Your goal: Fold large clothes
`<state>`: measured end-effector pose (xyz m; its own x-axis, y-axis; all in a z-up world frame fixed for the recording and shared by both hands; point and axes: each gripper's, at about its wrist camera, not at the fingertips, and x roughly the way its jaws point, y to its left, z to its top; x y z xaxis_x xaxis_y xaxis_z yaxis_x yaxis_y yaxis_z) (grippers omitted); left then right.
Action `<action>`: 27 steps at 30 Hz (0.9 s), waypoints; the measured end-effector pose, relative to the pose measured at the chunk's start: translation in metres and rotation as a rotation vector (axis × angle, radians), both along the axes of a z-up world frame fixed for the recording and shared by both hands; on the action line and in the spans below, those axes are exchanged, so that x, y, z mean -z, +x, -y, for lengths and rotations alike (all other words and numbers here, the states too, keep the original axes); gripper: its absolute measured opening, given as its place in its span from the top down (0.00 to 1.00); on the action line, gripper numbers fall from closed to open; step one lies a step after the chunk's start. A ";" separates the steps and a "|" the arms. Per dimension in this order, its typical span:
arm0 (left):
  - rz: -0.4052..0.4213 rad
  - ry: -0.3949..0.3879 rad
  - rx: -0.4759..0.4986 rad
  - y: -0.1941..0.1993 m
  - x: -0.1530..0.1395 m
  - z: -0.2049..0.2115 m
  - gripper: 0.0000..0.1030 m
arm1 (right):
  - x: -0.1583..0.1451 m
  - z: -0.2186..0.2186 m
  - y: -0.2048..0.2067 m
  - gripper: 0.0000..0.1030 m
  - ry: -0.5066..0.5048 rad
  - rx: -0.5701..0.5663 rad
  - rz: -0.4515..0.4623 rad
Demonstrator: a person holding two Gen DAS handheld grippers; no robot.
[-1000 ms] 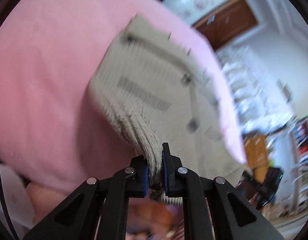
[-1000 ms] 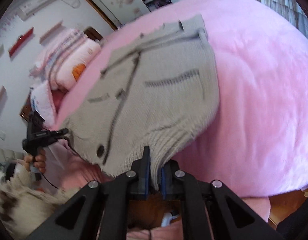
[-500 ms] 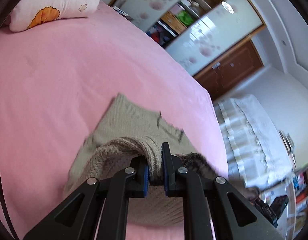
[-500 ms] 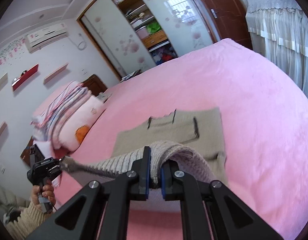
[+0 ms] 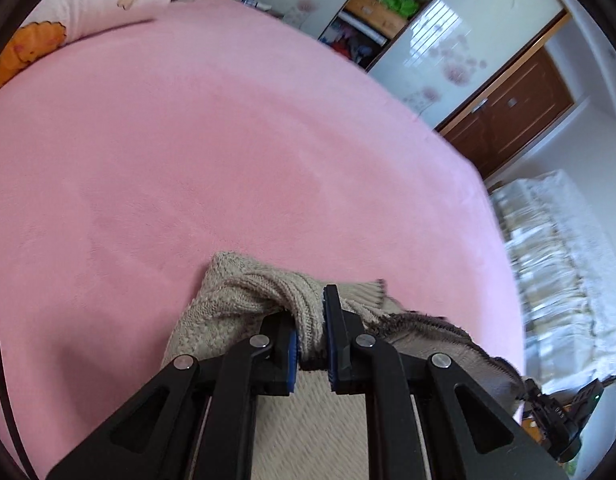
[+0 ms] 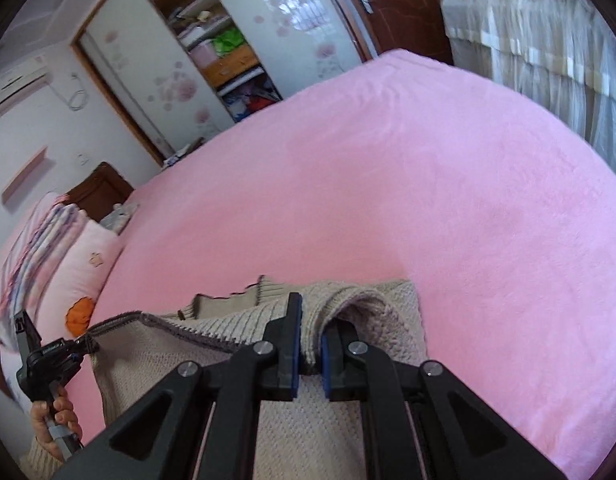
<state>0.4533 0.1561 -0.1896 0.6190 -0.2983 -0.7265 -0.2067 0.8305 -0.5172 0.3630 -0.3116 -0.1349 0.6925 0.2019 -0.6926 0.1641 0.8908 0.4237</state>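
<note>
A beige knit cardigan [image 5: 235, 308] with dark trim lies on the pink bed [image 5: 227, 140], its lower part doubled over the upper part. My left gripper [image 5: 310, 334] is shut on one ribbed hem corner. My right gripper [image 6: 310, 340] is shut on the other hem corner of the cardigan [image 6: 372, 312], and the hem stretches taut between the two. The left gripper also shows at the left of the right wrist view [image 6: 55, 354]; the right gripper shows at the lower right of the left wrist view [image 5: 564, 408]. The neckline [image 6: 227, 300] peeks out beyond the fold.
Pillows [image 5: 87, 4] and folded bedding [image 6: 39, 248] lie at the head of the bed. An open wardrobe [image 6: 219, 48] and a wooden door [image 6: 392, 4] stand behind. A white curtain [image 6: 528, 60] hangs at the right. Bare pink bedspread [image 6: 428, 184] stretches beyond the cardigan.
Both grippers have carried the hem forward over the cardigan, from hanging off the near edge to lying folded over the upper part. More bare bed shows ahead.
</note>
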 end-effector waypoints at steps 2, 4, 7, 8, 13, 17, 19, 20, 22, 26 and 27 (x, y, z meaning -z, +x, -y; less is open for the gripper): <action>-0.015 0.020 0.006 0.011 0.016 0.005 0.91 | 0.022 0.004 0.016 0.93 -0.003 0.024 -0.036; -0.030 0.040 0.011 0.024 0.033 0.010 0.91 | 0.038 0.005 0.029 0.93 -0.022 0.036 -0.058; -0.059 0.062 0.012 0.040 0.057 0.015 0.91 | 0.058 0.006 0.041 0.93 -0.043 0.050 -0.084; -0.064 0.065 0.013 0.042 0.064 0.015 0.91 | 0.062 0.006 0.045 0.93 -0.049 0.052 -0.091; -0.094 0.084 0.031 0.055 0.085 0.026 0.87 | 0.080 0.004 0.054 0.93 -0.071 0.061 -0.148; -0.112 0.035 0.050 0.064 0.082 0.027 0.75 | 0.069 -0.002 0.055 0.88 -0.090 0.041 -0.166; -0.104 -0.018 0.055 0.062 0.074 0.021 0.64 | 0.059 -0.002 0.052 0.85 -0.080 0.031 -0.154; -0.093 -0.032 0.057 0.060 0.068 0.020 0.48 | 0.051 -0.002 0.049 0.80 -0.075 0.026 -0.141; -0.045 -0.001 0.031 0.050 0.049 0.015 0.25 | 0.037 -0.004 0.043 0.70 -0.081 0.033 -0.112; 0.062 0.055 -0.019 0.030 0.014 0.005 0.19 | 0.002 -0.003 0.025 0.45 -0.101 0.081 -0.015; 0.056 0.068 -0.023 0.028 0.011 0.004 0.19 | -0.002 -0.003 0.027 0.45 -0.093 0.082 -0.008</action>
